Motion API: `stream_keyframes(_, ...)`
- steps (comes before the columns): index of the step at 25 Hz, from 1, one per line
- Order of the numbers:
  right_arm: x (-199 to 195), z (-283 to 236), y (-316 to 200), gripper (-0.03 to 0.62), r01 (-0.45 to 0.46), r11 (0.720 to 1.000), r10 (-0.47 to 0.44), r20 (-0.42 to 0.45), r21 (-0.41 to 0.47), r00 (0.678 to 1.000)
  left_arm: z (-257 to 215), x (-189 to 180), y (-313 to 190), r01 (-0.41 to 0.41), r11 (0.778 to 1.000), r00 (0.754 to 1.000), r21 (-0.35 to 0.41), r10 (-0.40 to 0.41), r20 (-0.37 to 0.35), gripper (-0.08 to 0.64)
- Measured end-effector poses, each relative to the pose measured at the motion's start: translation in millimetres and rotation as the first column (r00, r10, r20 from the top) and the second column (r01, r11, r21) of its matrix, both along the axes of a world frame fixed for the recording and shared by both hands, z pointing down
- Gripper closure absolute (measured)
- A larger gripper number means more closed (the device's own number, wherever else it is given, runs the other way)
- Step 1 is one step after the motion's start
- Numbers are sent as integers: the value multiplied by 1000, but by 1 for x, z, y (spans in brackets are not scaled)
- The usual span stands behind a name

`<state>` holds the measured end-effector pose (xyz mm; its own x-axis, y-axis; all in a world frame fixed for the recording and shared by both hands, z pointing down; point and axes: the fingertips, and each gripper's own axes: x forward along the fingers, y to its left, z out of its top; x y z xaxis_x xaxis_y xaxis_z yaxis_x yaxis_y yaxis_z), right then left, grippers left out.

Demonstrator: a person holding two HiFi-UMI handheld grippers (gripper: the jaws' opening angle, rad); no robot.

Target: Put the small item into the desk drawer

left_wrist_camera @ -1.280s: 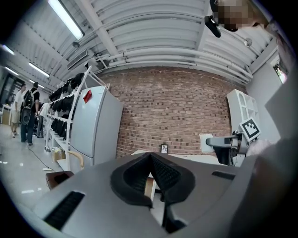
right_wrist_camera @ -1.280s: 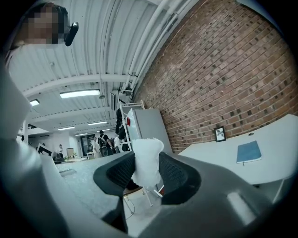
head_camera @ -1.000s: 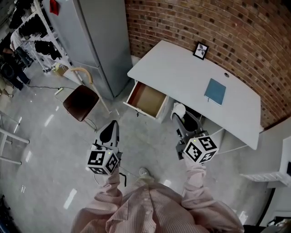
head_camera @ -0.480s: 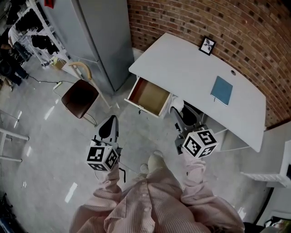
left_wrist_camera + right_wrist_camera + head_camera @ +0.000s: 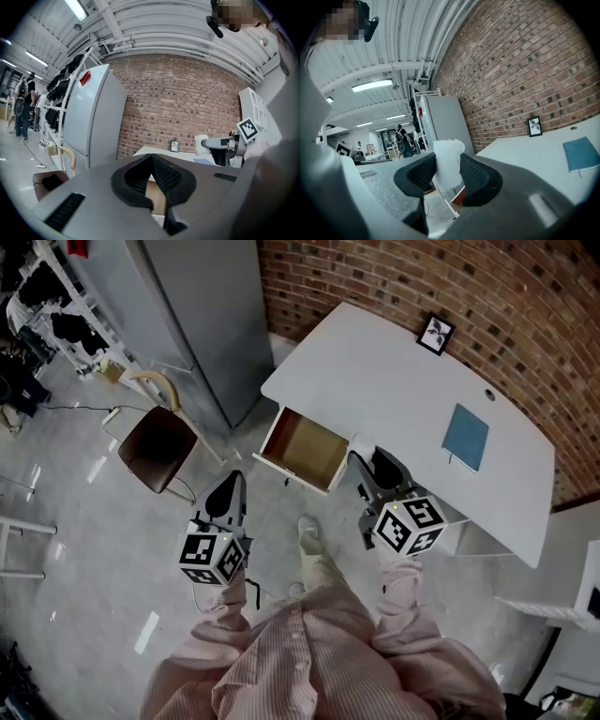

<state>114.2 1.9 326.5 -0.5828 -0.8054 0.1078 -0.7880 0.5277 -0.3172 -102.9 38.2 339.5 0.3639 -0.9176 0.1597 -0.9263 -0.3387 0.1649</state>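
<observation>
Currently, right pads [image 5: 424,172]: clamped on a white wad [image 5: 447,165], whose top pokes up above the fingertips
Right gripper [image 5: 370,461]: roughly level, aimed at the desk [image 5: 375,381], tips just beside the drawer's right front corner
White wad location: in the right jaws, not in the drawer
Left pads [image 5: 164,174]: pressed together, nothing between them
Left gripper [image 5: 228,501]: over the floor [image 5: 84,521], near the drawer front but apart from it
Drawer [image 5: 305,446]: pulled open under the desk's left end, brown bottom bare
Desk top: blue notebook [image 5: 466,435] on the right, small picture frame [image 5: 436,333] at the back against the brick wall [image 5: 394,277]
Surroundings: brown chair [image 5: 155,448] to the left of the drawer, grey cabinet [image 5: 197,315] behind it
Person: striped pink sleeves [image 5: 398,587], one foot [image 5: 309,532] forward between the grippers
</observation>
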Motion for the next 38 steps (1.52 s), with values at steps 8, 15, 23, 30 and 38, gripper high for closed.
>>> stream_keyframes(8, -25, 20, -83, 428, 49, 996, -52, -43, -69, 998, 19, -12, -75, 17, 997, 999, -71, -19, -27, 560)
stream_keyframes(15, -49, 48, -137, 429, 127, 981, -138, -69, -145, 988, 48, -16, -118, 50, 987, 997, -155, -60, -56, 560)
stream_keyframes(23, -75, 86, -177, 428, 218, 946, -246, -90, -239, 965, 85, -13, -152, 62, 963, 993, -262, -86, -79, 560)
stream_keyframes(30, -100, 121, -187, 428, 280, 911, -334, -144, -304, 932, 120, -12, -176, 37, 938, 985, -344, -92, -144, 560)
stream_keyframes(38, -131, 185, -179, 430, 277, 898, -401, -375, -342, 836, 183, -10, -178, -22, 881, 984, -472, -63, -165, 560)
